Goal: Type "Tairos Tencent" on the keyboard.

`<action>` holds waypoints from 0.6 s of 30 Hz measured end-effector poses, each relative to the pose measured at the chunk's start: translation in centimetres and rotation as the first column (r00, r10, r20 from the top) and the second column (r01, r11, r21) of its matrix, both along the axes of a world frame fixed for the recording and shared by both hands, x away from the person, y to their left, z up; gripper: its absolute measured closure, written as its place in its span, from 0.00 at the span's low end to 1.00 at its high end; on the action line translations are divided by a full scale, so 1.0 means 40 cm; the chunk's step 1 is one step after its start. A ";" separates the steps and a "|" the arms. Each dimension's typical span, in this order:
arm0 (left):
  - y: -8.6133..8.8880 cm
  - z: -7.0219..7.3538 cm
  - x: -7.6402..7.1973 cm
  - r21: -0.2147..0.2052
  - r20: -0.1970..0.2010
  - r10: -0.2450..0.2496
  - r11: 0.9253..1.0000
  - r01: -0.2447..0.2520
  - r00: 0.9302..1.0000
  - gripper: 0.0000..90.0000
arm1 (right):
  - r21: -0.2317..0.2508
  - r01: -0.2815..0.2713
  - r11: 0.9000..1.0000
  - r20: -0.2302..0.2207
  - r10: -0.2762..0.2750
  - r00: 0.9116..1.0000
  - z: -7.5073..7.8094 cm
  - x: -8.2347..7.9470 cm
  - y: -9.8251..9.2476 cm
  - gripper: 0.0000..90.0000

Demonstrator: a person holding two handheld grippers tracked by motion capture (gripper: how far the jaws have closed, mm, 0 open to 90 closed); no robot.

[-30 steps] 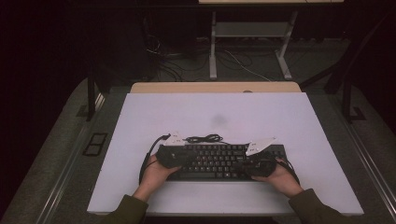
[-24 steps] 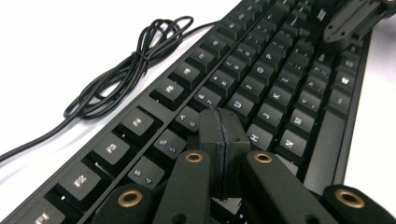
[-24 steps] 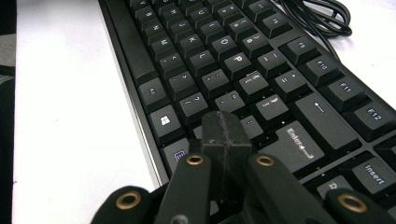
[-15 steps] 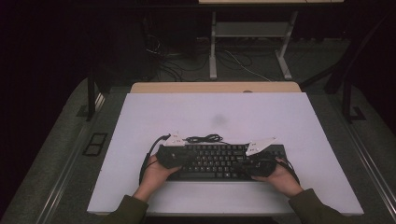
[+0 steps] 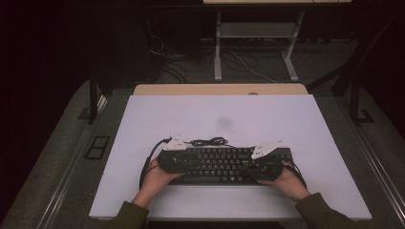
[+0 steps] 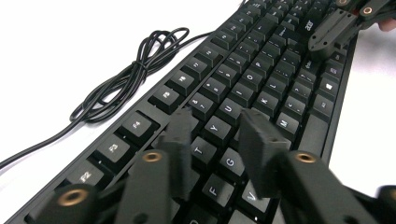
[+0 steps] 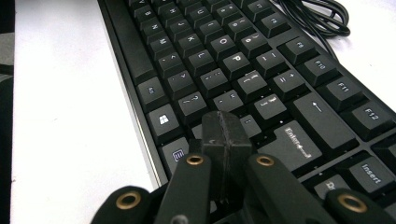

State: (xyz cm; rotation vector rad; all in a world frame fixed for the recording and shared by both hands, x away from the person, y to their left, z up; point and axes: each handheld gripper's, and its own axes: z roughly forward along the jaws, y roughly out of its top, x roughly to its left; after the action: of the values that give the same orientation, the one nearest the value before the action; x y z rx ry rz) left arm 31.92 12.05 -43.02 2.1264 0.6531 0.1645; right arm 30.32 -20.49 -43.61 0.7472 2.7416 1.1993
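1. The keyboard (image 5: pixel 224 164) lies flat near the front edge of the table (image 5: pixel 229 114), long side running left to right, with a hand at each end.
2. The left gripper (image 6: pixel 219 135) hangs low over the letter keys at the left half of the keyboard; its jaws have just been opening and now stand partly apart, nothing between them, the tips hovering around the T, Y and H keys. Whether they touch the keycaps I cannot tell.
3. The right gripper (image 7: pixel 223 128) sits over the right half, jaws pressed together with no gap and nothing held, the tip just above the keys beside Enter and the Windows key.
4. The keyboard's cord (image 6: pixel 126 77) lies bundled in loose loops on the table just behind the function keys, one strand trailing off.
5. The table is pale and bare around the keyboard, with a faint grey smudge (image 5: pixel 223 123) near its middle.
6. Beyond it the room is dark: carpeted floor, the legs of another desk (image 5: pixel 258 47), and cables on the ground.
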 end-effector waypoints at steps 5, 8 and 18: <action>0.007 0.004 -0.011 -0.009 0.003 0.005 1.000 -0.005 1.000 0.51 | -0.002 -0.001 1.000 0.001 0.001 1.000 0.000 0.000 0.000 0.99; 0.012 0.005 -0.018 -0.001 0.003 0.004 1.000 -0.004 1.000 0.44 | -0.005 0.001 1.000 0.001 -0.001 1.000 0.001 0.000 0.000 0.99; 0.033 0.001 -0.033 0.002 0.005 0.037 0.999 -0.037 0.999 0.28 | 0.005 0.003 1.000 0.007 -0.003 1.000 0.009 0.000 -0.001 0.99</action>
State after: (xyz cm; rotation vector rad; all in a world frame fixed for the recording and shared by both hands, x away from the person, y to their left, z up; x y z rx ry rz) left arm 30.62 13.39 -42.98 2.1162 0.6901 0.1905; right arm 30.34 -20.51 -43.26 0.7455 2.7323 1.2061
